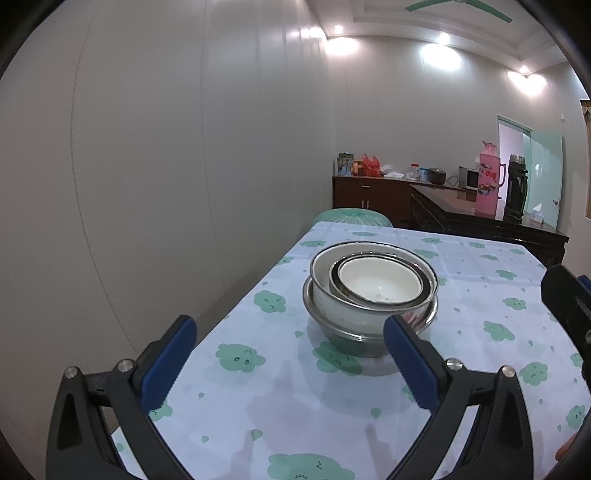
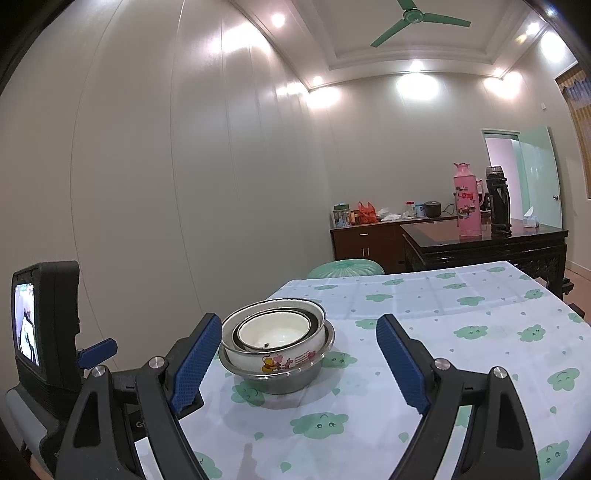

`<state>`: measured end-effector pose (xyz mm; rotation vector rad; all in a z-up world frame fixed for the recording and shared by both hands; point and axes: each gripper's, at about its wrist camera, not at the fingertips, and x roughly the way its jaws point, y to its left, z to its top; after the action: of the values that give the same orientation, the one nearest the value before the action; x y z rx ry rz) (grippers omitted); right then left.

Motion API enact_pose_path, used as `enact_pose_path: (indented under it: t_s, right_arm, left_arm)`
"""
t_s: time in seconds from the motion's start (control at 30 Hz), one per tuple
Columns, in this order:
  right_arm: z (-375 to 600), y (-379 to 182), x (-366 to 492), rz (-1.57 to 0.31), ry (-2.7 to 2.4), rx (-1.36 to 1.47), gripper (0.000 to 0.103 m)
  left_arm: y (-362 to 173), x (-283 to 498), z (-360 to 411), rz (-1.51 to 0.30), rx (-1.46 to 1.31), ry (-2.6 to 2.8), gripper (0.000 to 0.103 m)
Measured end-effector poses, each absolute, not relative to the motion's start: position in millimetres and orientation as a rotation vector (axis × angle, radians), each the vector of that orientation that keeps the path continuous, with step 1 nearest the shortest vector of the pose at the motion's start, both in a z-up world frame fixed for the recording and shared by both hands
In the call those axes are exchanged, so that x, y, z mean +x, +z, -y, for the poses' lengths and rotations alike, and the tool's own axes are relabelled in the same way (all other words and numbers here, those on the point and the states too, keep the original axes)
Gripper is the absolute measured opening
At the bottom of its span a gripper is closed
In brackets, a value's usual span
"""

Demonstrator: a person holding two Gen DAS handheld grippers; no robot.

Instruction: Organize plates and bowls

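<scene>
Nearest: the left gripper (image 1: 290, 363) with blue-padded fingers (image 1: 168, 363) spread wide, nothing between them, hovering over the near end of the desk (image 1: 480, 295). The right gripper (image 2: 295, 363) sits beside it, fingers (image 2: 194, 363) equally wide and empty; its left pad overlaps the bowl stack in the picture, but contact can't be judged. The left unit's black body with a small lit screen (image 2: 26, 325) shows at the left edge of the right wrist view.

Just past the fingertips: a nested stack of bowls (image 1: 369, 295) upright on the cloud-print tablecloth (image 1: 240, 358), toward the desk's left edge. Bottom is a steel bowl (image 1: 354, 338), in it a white bowl with cartoon print (image 2: 280, 360) (bear figure on the side), then a smaller steel one, then a cream bowl (image 1: 380, 282) innermost.

Behind the far desk end: a green stool top (image 1: 351, 216). Farther: a dark wood cabinet (image 2: 480, 240) carrying a pink thermos (image 2: 468, 201) and a black flask (image 2: 498, 201), close together. Back wall sideboard holds assorted clutter, too small to identify. Green ceiling fan (image 2: 413, 16) overhead.
</scene>
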<state>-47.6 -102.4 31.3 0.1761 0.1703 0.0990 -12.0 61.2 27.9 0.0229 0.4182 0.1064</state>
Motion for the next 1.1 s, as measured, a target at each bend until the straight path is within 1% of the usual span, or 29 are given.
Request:
enact_pose_path:
  t_s: [1.1]
  right_arm:
    - [105.8,31.7,-47.4,-0.174,0.094,0.185,0.088]
  left_arm:
    - [26.6,-7.6,-56.0,-0.436,0.040,0.110,0.103]
